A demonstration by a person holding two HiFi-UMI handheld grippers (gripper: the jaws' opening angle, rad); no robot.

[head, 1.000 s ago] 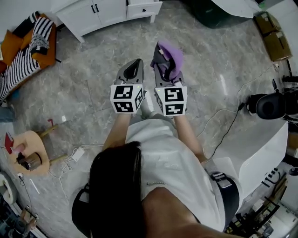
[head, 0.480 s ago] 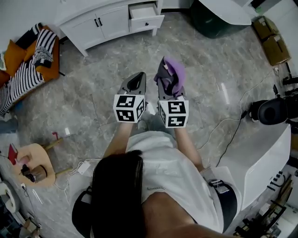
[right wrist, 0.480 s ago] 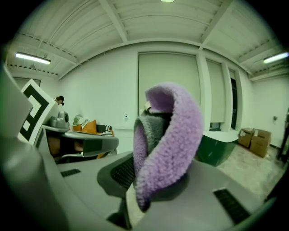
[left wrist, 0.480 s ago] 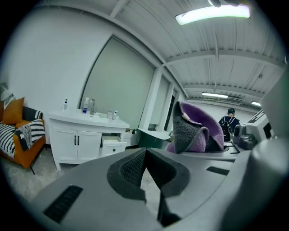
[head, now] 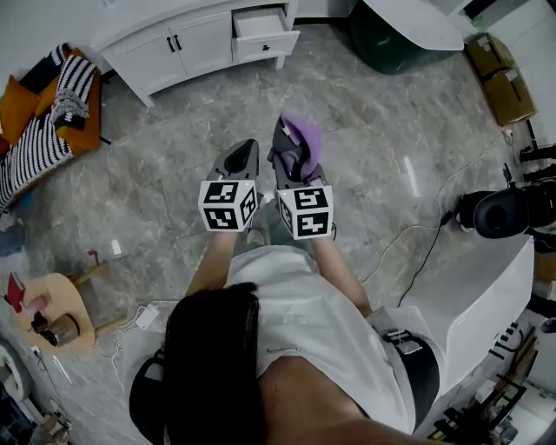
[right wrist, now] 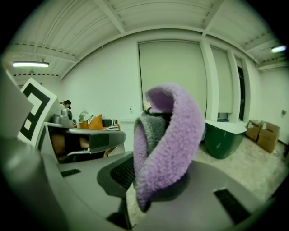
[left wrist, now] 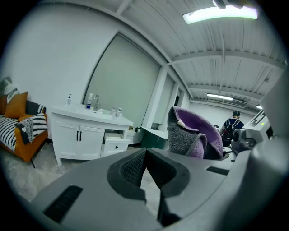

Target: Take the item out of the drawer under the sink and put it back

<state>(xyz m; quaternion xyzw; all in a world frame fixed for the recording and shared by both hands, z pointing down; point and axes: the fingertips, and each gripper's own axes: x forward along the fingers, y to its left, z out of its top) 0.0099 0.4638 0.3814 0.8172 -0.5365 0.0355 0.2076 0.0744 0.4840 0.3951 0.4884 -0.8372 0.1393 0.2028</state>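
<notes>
A purple and grey fluffy cloth sticks up from my right gripper, which is shut on it; in the right gripper view the cloth fills the middle and hides the right gripper's pad tips. My left gripper hangs just to its left over the floor, shut and holding nothing, its tips meeting. The left gripper view also shows the cloth on the right. Ahead stands the white sink cabinet, whose right-hand drawer is pulled open. The open drawer also shows in the left gripper view.
An orange sofa with striped cushions stands at the left, a dark green tub right of the cabinet. A round wooden stool and cables are on the marble floor. A white machine is at the right, cardboard boxes beyond.
The cabinet and its open drawer have come further into the head view. Both grippers stay side by side and have shifted slightly left. The cloth is still held.
</notes>
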